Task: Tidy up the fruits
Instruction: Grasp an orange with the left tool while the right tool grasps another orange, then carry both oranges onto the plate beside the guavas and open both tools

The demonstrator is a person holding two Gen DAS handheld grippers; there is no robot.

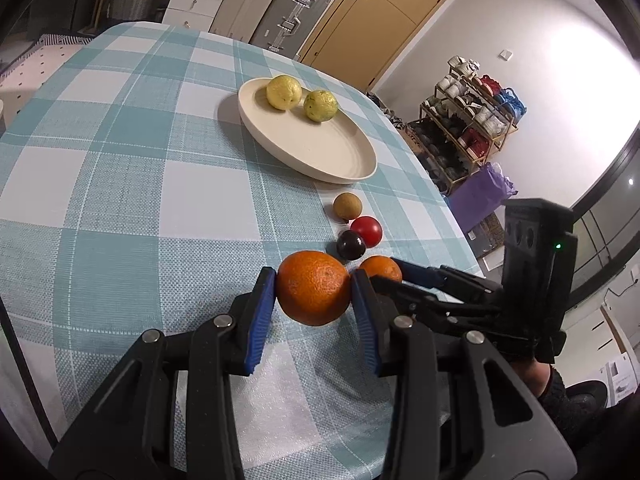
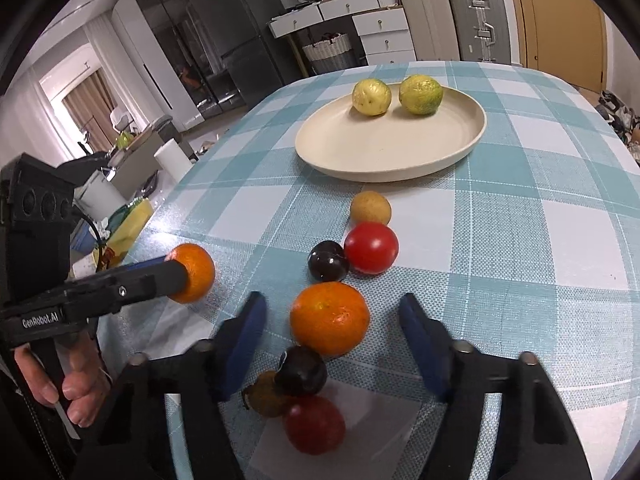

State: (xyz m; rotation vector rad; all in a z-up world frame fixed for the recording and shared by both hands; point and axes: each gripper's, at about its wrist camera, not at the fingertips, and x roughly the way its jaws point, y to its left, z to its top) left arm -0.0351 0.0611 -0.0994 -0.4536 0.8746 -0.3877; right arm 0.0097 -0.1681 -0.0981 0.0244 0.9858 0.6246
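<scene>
A: Where's the round orange tangerine [image 1: 313, 288]?
B: Clamped between the blue pads of the left hand-held gripper [image 1: 313, 294], above the teal checked table [image 1: 120, 184].
A: And the right hand-held gripper [image 2: 332, 320]?
B: Spread wide around a second orange tangerine [image 2: 329, 323] lying on the table, not touching it. Two yellow-green guavas [image 2: 371, 97] sit on the cream round plate [image 2: 384, 160].

Left gripper [image 1: 314, 294]: blue pads [image 1: 262, 316] clamped on either side of an orange [image 1: 314, 294], lifted just above the tablecloth [image 1: 120, 200]. Right gripper [image 2: 332, 340]: jaws spread wide, straddling a second orange [image 2: 329, 318] without touching it, low over the cloth. Bare hand [image 2: 76, 384] wraps the left gripper's handle, left of that second orange.
</scene>
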